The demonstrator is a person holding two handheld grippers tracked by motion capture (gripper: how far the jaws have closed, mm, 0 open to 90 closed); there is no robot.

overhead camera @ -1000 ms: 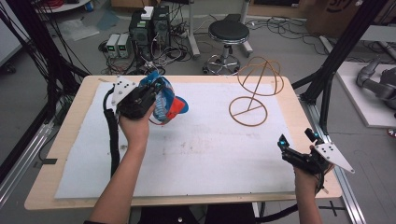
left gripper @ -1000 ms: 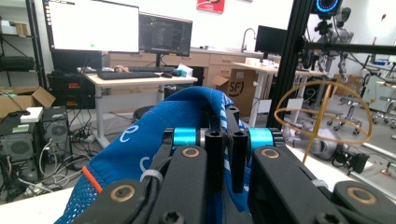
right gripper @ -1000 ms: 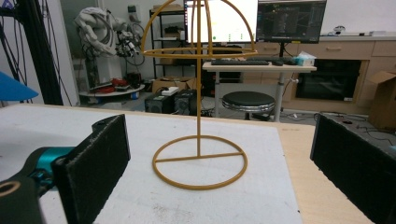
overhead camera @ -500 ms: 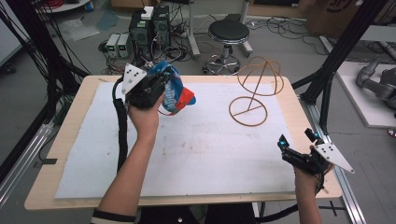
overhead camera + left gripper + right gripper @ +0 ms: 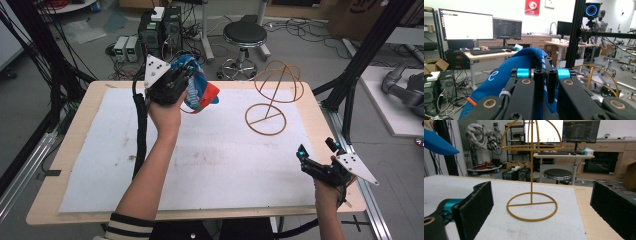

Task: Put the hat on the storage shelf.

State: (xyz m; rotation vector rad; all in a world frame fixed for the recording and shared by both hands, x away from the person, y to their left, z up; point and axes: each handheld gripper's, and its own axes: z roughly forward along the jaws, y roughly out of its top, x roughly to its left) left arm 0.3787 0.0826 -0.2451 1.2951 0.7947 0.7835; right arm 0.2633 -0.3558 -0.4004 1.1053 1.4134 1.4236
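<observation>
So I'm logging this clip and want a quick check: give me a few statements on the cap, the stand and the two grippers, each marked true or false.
1. The left gripper holds the blue cap up off the table. True.
2. The cap already sits on the gold wire stand. False: the stand is bare, and the cap is in the air to its left.
3. The right gripper is shut on the stand's base. False: its jaws stand open, apart from the stand.
4. The stand is upright on the white mat. True.
</observation>
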